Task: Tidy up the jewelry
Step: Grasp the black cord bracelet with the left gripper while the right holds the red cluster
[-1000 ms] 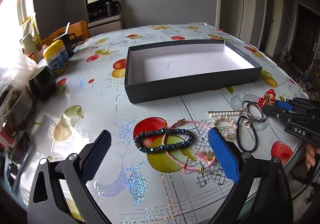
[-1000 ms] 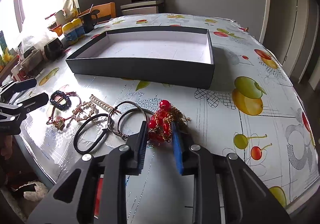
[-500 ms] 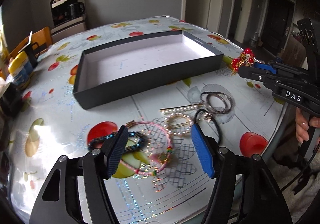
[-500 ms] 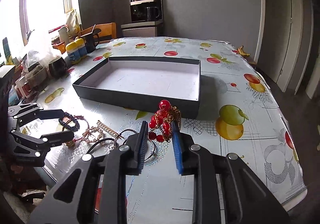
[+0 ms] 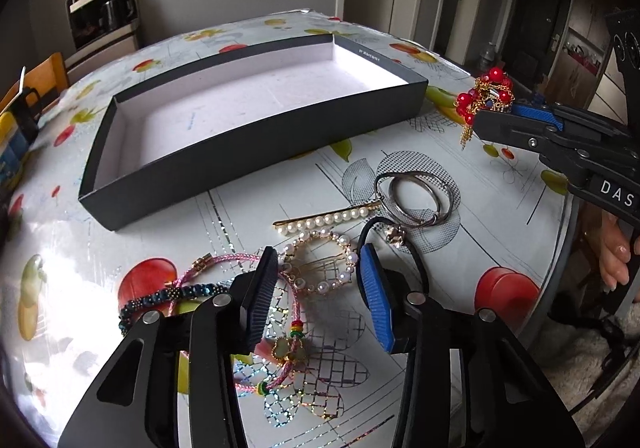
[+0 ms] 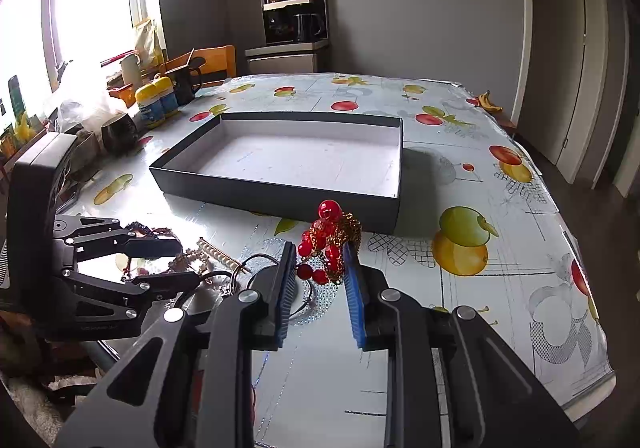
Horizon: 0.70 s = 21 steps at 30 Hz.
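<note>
Aloft, right gripper [image 6: 320,260] clamps red-bead gold-chain cluster [image 6: 330,240]; left gripper [image 5: 318,276] open.

The box [image 6: 280,192] lies in the middle of the tabletop [image 6: 500,248], and the loose pieces lie between it and the near edge: the pearl clip [image 5: 326,217] nearest the box, the metal rings [image 5: 416,196] to its right, the pearl ring [image 5: 320,268] and cord bracelet [image 5: 240,264] nearer the edge. The beaded cluster [image 6: 330,244] hangs between the right tongs [image 6: 318,280] above the tabletop, before the box's near right corner. The left tongs [image 5: 316,300] hang over the pearl ring, and jars [image 6: 156,102] and a mug [image 6: 118,130] stand along the left edge.
</note>
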Motion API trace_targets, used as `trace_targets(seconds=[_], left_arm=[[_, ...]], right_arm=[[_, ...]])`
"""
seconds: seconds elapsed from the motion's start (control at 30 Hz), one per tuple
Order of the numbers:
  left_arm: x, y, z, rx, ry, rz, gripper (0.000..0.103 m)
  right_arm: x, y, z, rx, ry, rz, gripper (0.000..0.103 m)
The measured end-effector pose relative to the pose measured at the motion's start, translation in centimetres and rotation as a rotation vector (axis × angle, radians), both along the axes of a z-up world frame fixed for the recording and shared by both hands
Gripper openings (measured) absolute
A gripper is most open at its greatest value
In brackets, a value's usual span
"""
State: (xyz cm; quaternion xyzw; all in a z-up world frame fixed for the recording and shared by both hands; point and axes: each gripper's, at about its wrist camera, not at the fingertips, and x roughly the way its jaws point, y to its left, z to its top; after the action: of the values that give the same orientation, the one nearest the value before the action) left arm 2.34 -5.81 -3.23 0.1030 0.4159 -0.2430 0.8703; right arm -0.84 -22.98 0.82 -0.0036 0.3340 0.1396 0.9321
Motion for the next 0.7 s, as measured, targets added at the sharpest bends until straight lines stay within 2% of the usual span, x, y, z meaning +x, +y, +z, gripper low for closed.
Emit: trace_targets(seconds=[0.33, 0.63, 0.7], left_arm=[[-0.6, 0.0, 0.6, -0.005, -0.028, -0.007, 0.042], [-0.5, 1.3, 3.6, -0.006, -0.115, 0.018, 0.042], [-1.0, 1.2, 4.4, 0.025, -0.161, 0.016, 0.042]], right_arm=[[-0.3, 0.1, 0.1, -0.005, -0.008, -0.004, 0.023], [-0.1, 0.0, 1.1, -0.012, -0.034, 0.000, 0.023], [-0.1, -0.1, 1.6, -0.010, -0.047, -0.003, 0.023]])
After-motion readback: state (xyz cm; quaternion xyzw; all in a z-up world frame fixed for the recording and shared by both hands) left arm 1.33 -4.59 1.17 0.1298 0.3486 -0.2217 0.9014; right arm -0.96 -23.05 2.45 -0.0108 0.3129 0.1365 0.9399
